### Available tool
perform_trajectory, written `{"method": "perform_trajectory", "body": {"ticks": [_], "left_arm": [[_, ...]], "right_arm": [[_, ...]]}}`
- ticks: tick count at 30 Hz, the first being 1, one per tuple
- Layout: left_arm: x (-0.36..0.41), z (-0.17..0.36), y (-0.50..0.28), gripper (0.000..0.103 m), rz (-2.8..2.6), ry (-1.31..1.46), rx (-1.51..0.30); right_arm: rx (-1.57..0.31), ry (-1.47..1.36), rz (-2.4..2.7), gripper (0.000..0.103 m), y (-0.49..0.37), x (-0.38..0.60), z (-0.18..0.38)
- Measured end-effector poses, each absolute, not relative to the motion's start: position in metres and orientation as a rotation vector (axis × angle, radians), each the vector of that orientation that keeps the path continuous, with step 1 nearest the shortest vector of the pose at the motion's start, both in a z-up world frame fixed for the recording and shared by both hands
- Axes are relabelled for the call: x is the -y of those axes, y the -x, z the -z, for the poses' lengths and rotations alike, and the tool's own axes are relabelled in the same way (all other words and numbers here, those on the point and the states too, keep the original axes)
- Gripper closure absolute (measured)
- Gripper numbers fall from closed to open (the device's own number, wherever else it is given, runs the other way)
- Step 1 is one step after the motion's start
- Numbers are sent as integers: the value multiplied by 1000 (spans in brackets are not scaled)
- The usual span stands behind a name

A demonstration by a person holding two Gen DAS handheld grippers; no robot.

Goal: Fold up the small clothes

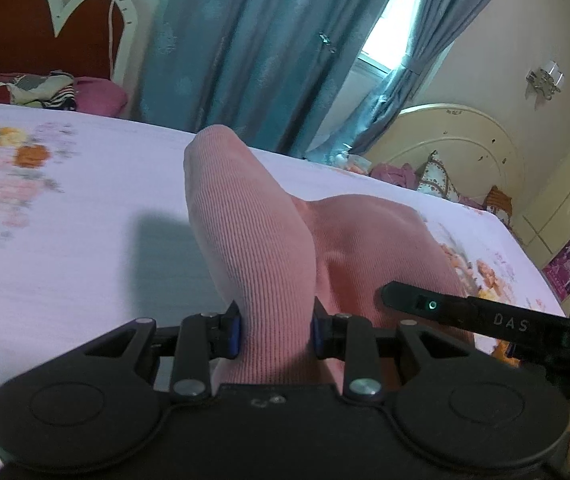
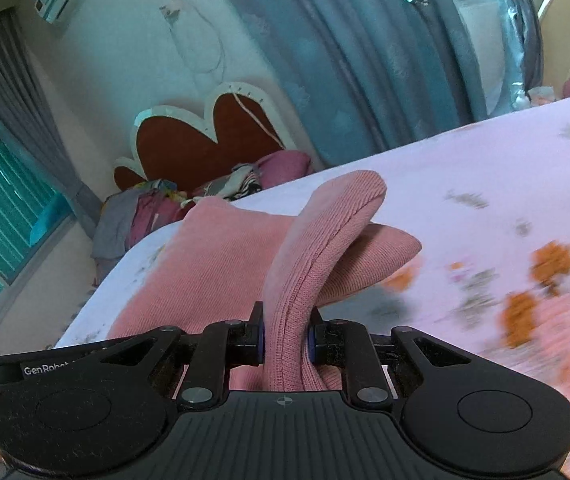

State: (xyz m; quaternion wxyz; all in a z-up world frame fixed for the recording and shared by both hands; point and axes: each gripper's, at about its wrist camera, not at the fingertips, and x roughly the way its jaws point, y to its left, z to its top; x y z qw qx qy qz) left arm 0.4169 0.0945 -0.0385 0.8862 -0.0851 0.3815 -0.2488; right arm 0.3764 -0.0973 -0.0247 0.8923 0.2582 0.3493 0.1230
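Left wrist view, grip: your left gripper (image 1: pixel 275 330) has its jaws pinched on the pink knit garment (image 1: pixel 245 232), lower centre; the flap stands up so it can fold over.
Left wrist view, surface: the rest drapes centre-right on the floral bedsheet (image 1: pixel 65 240).
Right wrist view, grip: your right gripper (image 2: pixel 285 340) clamps another raised edge, lower centre, likely for an even fold.
Right wrist view, garment: its body lies centre-left.

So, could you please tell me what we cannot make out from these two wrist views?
- Left wrist view: the pink knit garment runs under the left gripper, so its near end is hidden.
- Right wrist view: the bedsheet print is motion-blurred; the right gripper covers the garment's near hem.
- Both views: garment type unclear, bunched up.
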Motion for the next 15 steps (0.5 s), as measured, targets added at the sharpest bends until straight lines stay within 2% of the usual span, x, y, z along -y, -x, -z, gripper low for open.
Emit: {"method": "perform_trajectory", "body": {"ticks": [7, 15], "left_arm": [[-178, 38, -444, 74, 482, 161, -810], [-227, 75, -466, 73, 451, 164, -847]], "right_arm": [[-753, -537, -290, 85, -412, 3, 41], [-815, -493, -278, 85, -444, -40, 79]]}}
